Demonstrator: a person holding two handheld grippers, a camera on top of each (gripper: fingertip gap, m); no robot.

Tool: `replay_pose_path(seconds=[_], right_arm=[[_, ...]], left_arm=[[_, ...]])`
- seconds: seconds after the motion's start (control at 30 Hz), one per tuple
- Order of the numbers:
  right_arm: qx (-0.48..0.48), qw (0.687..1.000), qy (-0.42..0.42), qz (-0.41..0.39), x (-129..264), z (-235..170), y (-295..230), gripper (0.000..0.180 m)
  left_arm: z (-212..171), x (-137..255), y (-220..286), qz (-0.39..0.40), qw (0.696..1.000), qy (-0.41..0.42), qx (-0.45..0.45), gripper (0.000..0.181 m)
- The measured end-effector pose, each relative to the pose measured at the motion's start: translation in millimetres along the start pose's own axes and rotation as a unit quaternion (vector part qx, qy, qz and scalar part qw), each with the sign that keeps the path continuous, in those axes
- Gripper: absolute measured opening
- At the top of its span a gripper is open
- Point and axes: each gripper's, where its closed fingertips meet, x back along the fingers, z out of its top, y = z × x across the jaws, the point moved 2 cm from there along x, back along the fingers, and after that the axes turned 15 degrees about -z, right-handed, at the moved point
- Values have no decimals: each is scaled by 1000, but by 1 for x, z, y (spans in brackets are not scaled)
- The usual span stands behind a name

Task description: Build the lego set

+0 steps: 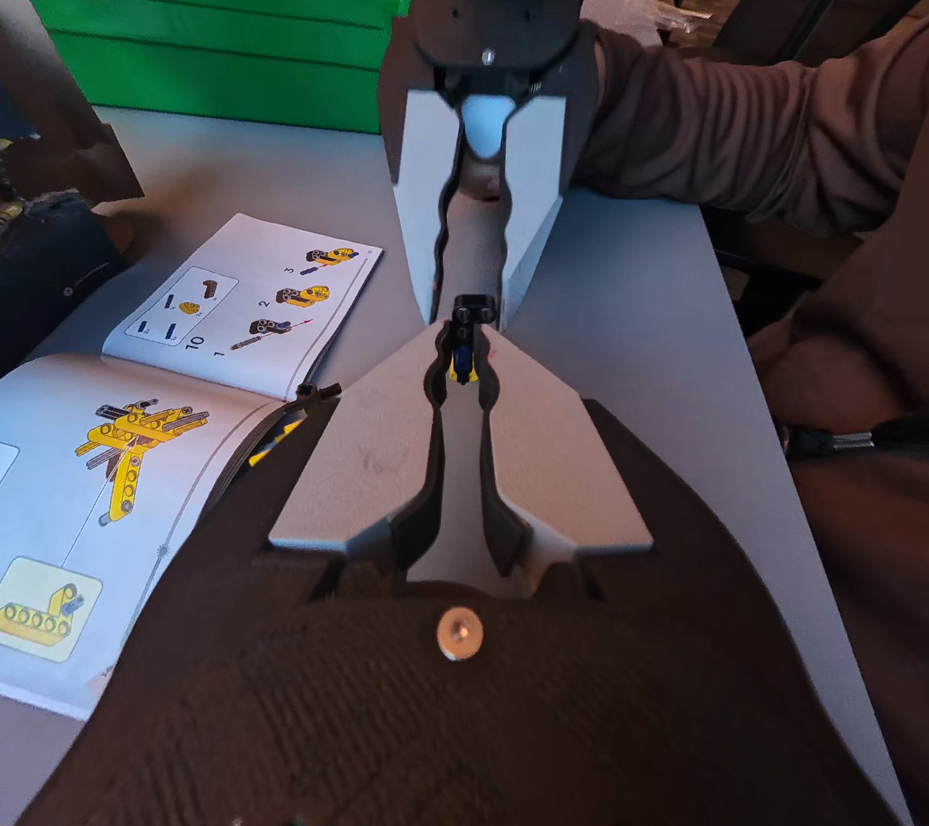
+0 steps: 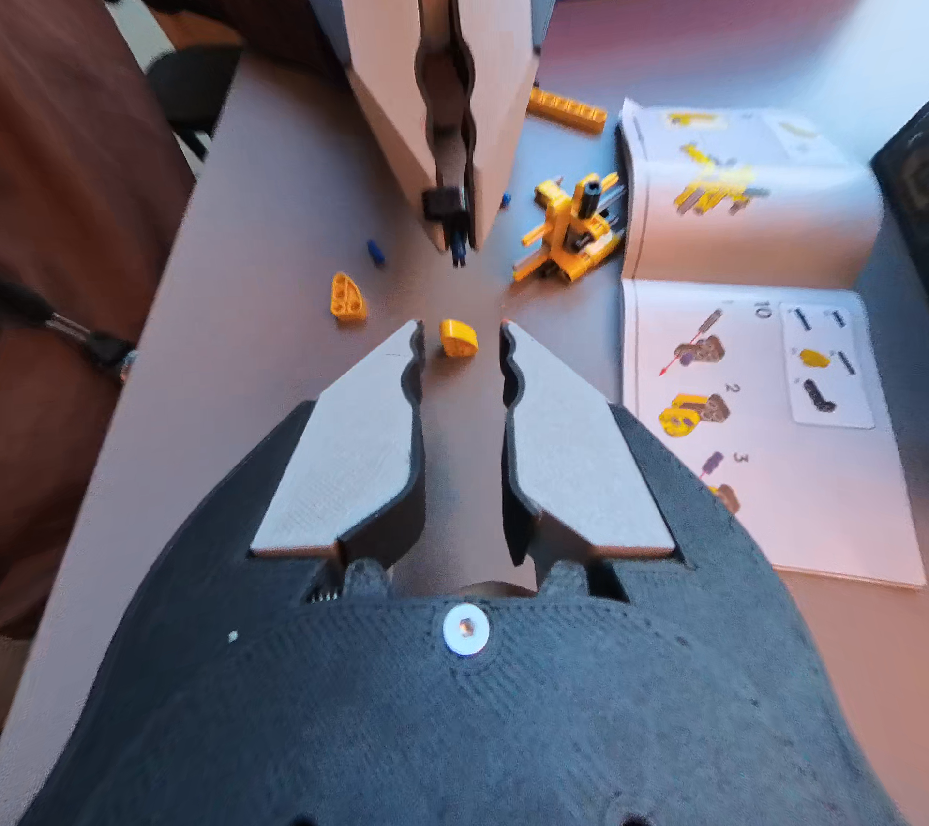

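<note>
Over grey table, left tool pinches black piece; right tool spread.

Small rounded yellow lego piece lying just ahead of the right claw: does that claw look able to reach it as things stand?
Probably yes. The right claw is open, and the small rounded yellow lego piece lies on the grey table between its tips with nothing over it; the left claw hangs farther off.

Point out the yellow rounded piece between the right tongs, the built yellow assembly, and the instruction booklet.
yellow rounded piece (image 2: 458,338): right wrist view, top face.
built yellow assembly (image 2: 570,231): right wrist view, central upright.
instruction booklet (image 2: 744,490): right wrist view, lower page.
</note>
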Motion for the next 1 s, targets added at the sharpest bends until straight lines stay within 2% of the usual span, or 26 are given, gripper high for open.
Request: replay_pose_path(seconds=[0.23, 0.57, 0.77, 1.0], right_arm=[[47, 997, -60, -17, -14, -22, -9, 27], [33, 998, -43, -29, -15, -23, -5, 26], [49, 997, -41, -40, -21, -20, -7, 13], [40, 998, -19, -38, -17, -14, -6, 13]], left_arm=[[3, 1, 2, -8, 1000, 13, -1, 5], [2, 1, 3, -8, 1000, 9, -8, 5], [2, 2, 2, -7, 1000, 9, -10, 5], [2, 3, 1, -16, 1000, 13, 3, 5]])
